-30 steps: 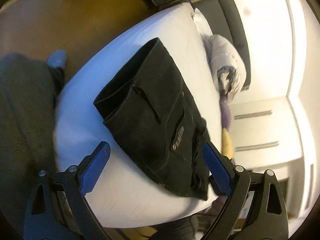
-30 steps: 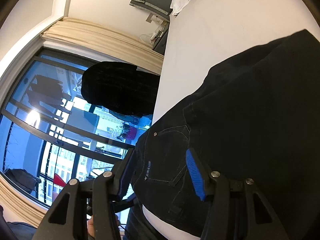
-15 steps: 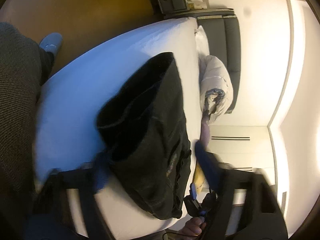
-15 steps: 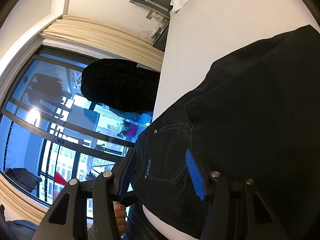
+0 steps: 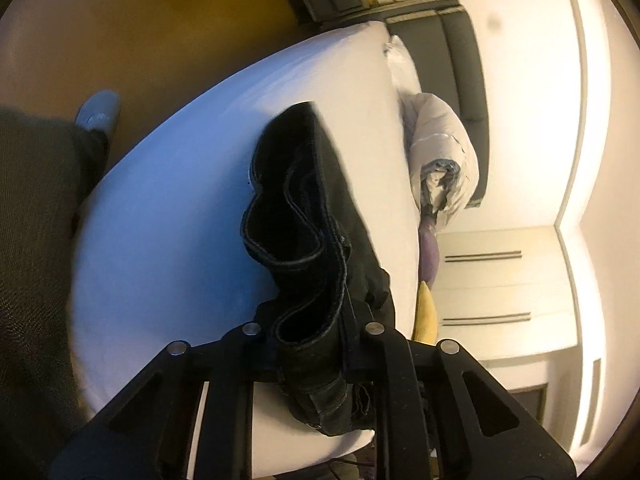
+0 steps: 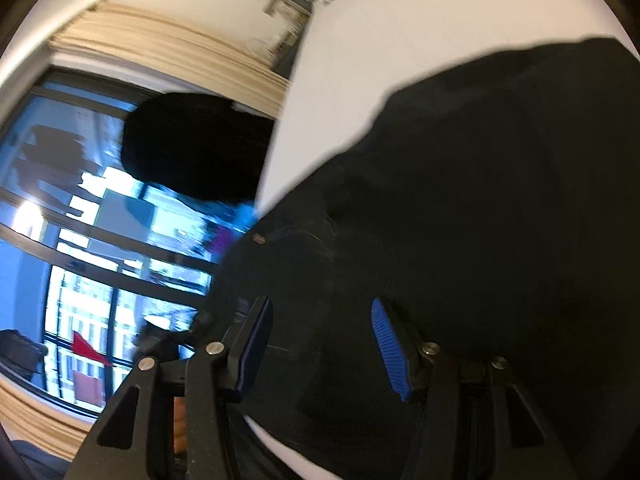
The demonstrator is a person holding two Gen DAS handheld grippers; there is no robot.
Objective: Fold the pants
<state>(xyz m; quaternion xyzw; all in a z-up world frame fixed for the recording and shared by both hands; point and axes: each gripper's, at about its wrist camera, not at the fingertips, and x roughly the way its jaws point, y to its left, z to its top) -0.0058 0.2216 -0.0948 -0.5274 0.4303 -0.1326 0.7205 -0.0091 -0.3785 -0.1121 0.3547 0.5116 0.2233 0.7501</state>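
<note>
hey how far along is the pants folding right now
Done: the black pants lie in a stacked bundle on the white bed. In hand: the left tongs are closing on the bundle's near edge, with cloth bunched between them; the right tongs are closing too, pads not yet pressing the cloth between them. Left: the rumpled layers still need laying flat.

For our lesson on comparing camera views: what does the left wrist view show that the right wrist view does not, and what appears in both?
Only the left wrist view shows the left gripper, its jaws closing on a bunched end of the black pants, plus a rolled white duvet, the brown floor and a grey slipper.

Only the right wrist view shows the right gripper, jaws apart and closing over flat fabric, a large window and a dark chair back.

Both show the black pants lying on the white bed.
</note>
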